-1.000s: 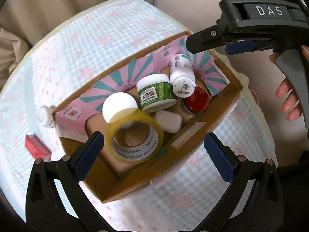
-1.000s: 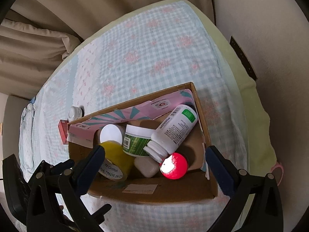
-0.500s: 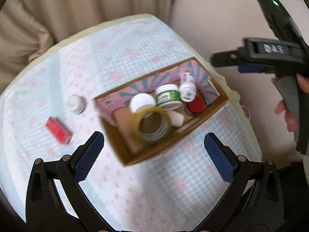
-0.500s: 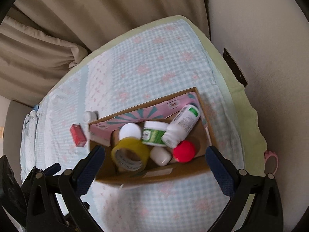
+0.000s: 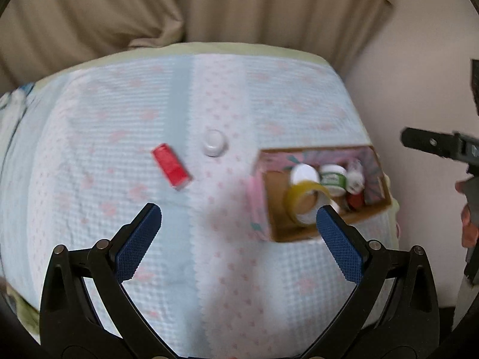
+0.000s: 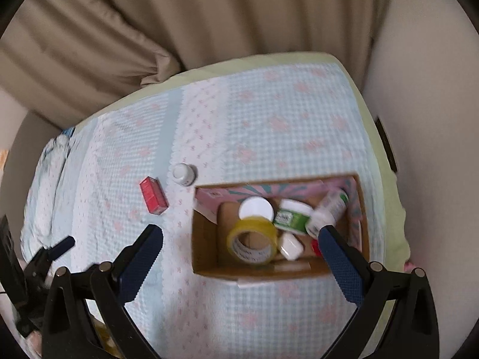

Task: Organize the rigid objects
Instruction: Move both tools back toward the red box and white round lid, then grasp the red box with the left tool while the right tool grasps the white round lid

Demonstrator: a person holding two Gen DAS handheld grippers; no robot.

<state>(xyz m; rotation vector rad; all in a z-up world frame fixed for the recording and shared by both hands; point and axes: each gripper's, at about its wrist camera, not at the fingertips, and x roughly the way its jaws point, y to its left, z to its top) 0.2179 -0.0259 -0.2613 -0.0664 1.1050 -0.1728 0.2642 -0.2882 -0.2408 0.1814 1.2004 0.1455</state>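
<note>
A cardboard box sits on the bed and holds a yellow tape roll, a green-labelled jar, a white bottle, a white lid, a small white piece and a red ball. A red box and a small white bottle lie on the cover left of the cardboard box. My left gripper is open and empty, high above the bed. My right gripper is open and empty above the box.
The bed has a light blue and white checked cover with pink flowers. Beige curtains hang behind it. A pale wall stands close on the right. The right gripper's body shows at the right edge of the left wrist view.
Both grippers have risen and pulled back from the box. The left wrist view has swung left, so the red box and small white bottle now sit near its centre.
</note>
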